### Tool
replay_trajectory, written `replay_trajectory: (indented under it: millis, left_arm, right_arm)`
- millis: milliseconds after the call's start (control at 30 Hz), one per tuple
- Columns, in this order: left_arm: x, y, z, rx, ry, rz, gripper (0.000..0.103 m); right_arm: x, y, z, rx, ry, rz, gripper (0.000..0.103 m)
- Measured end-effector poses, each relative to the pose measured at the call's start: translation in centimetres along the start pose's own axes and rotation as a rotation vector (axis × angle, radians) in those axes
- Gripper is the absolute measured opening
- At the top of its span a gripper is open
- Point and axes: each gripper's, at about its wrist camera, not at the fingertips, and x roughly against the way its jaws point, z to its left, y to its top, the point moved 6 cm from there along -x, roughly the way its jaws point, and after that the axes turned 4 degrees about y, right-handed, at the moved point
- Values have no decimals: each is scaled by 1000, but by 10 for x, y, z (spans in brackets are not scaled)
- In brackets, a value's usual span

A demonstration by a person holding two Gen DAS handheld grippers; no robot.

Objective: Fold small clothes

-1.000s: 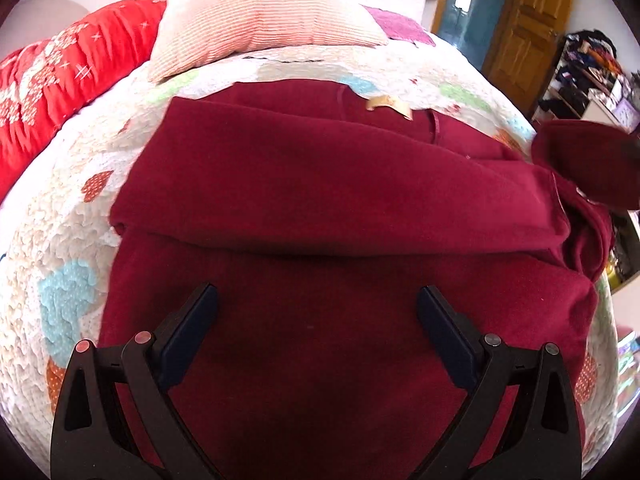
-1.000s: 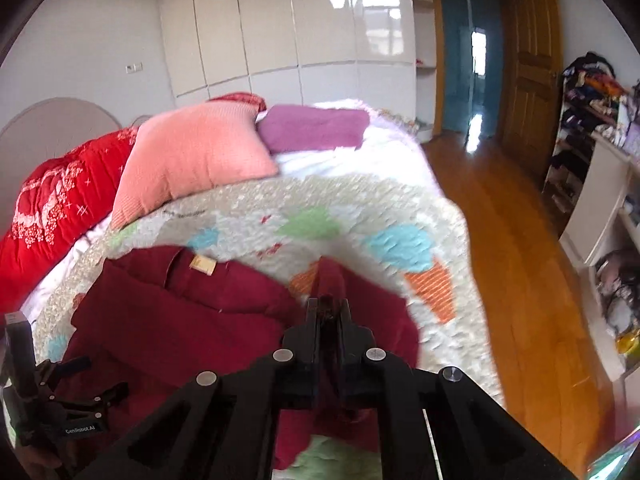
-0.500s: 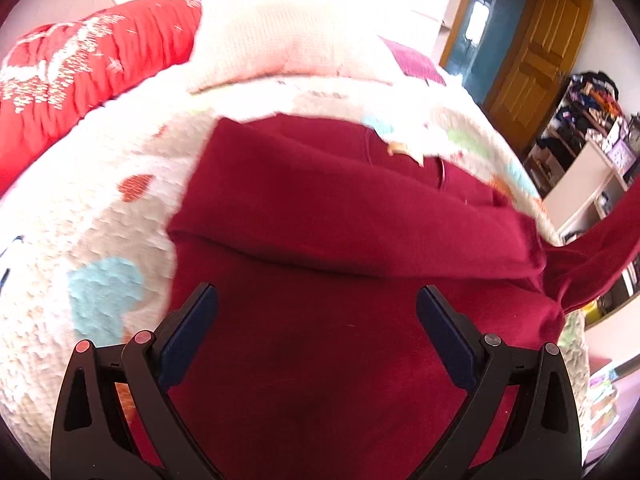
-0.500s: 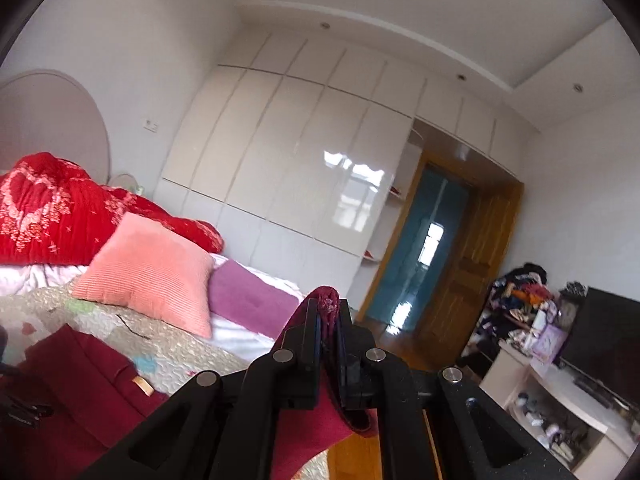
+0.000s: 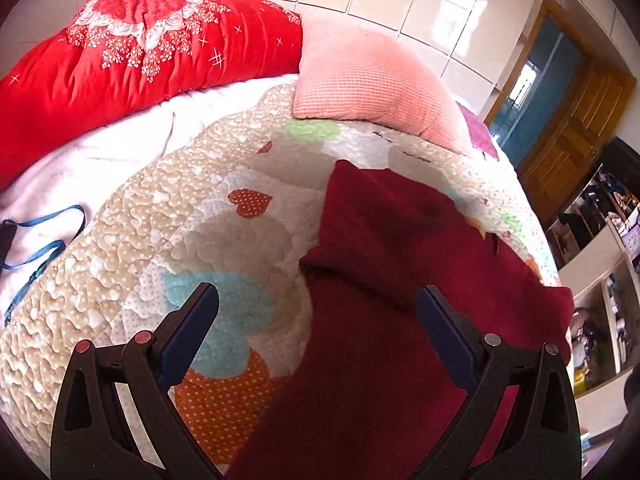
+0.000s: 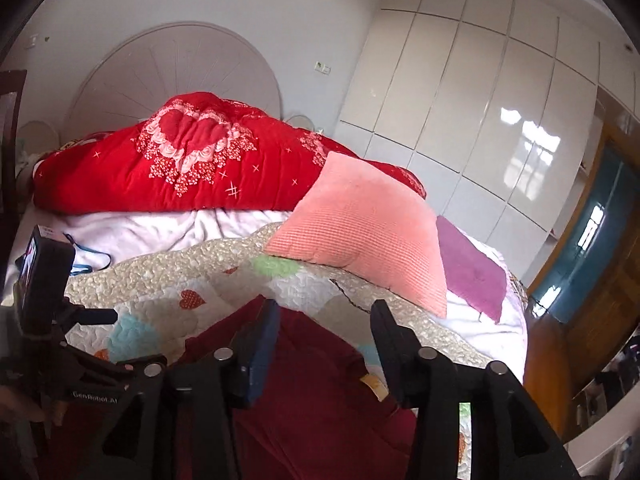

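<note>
A dark red garment (image 5: 400,300) lies folded on the patchwork quilt (image 5: 180,220), with both sleeves laid across its body. My left gripper (image 5: 318,308) is open and empty, hovering over the garment's left edge. My right gripper (image 6: 324,328) is open and empty above the garment's upper part (image 6: 320,364), near its tan neck label (image 6: 374,384). The left gripper also shows at the left in the right wrist view (image 6: 92,364).
A pink cushion (image 5: 372,84) and a red floral duvet (image 5: 120,52) lie at the head of the bed. A purple cushion (image 6: 472,276) sits right of the pink one. A blue strap (image 5: 44,236) lies on the white sheet. Shelves (image 5: 600,280) and wooden floor (image 6: 544,344) are to the right.
My right gripper opened and let go of the red sleeve, which now lies across the garment. My left gripper moved left, so more quilt shows beneath it.
</note>
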Motion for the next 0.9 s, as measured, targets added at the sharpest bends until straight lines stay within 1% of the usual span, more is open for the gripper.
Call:
replay_trajectory:
  millis: [67,133,200,267,367,433,567,600,633,667,700,733,767,800,833,867,900]
  left_arm:
    - [-8,-2,-1,-10,4,12,100]
    - [-15,-4,-5,-11,-5,22,100]
    - [-22,-2,-12,-14,-10,22,100]
    - [-30,6,-22,-37,-4,17,100]
    - [-43,22,-35,-76,30,-9,100]
    - [-60,34,-44,-99,59,2,100]
    - [-90,46,-61,-145,92,24,100]
    - [-96,45,-65,-160,91,26,97]
    - [-101,44,-74,-186,74,25,94]
    - [-107,41,-82,-212,53,35,81]
    - [-114,37,-89,-236,36,63,57]
    - [-122,32,-95,-253,28,103,47]
    - [-126,28,-98,-258,30,121,34]
    - [-125,28,-99,-253,17,116,20]
    - [-121,30,-98,-239,9,109,14]
    - [-117,32,-95,-221,-4,110,14]
    - [-110,35,-90,-188,-34,110,13]
  right_arm:
    - [7,-22,-27,-76,-33,33,48]
    - [12,-48,-58,-196,-49,67,50]
    - [22,-84,-87,-343,-42,107,50]
    - [27,-127,-110,-469,-43,172,50]
    - [34,-180,-121,-604,-43,234,50]
    - [42,-204,-122,-661,-41,246,50]
    - [55,-234,-118,-739,-27,244,50]
    - [55,-240,-117,-758,-15,246,50]
    - [54,-245,-113,-774,6,251,50]
    - [50,-248,-107,-788,32,260,50]
    - [48,-251,-103,-791,47,268,50]
    - [42,-250,-98,-785,61,277,50]
    - [36,-249,-93,-766,69,280,50]
    - [31,-247,-89,-740,64,279,50]
    - [26,-245,-88,-712,37,289,38]
    - [22,-245,-88,-695,11,309,30]
    - [21,-244,-90,-693,-3,309,21]
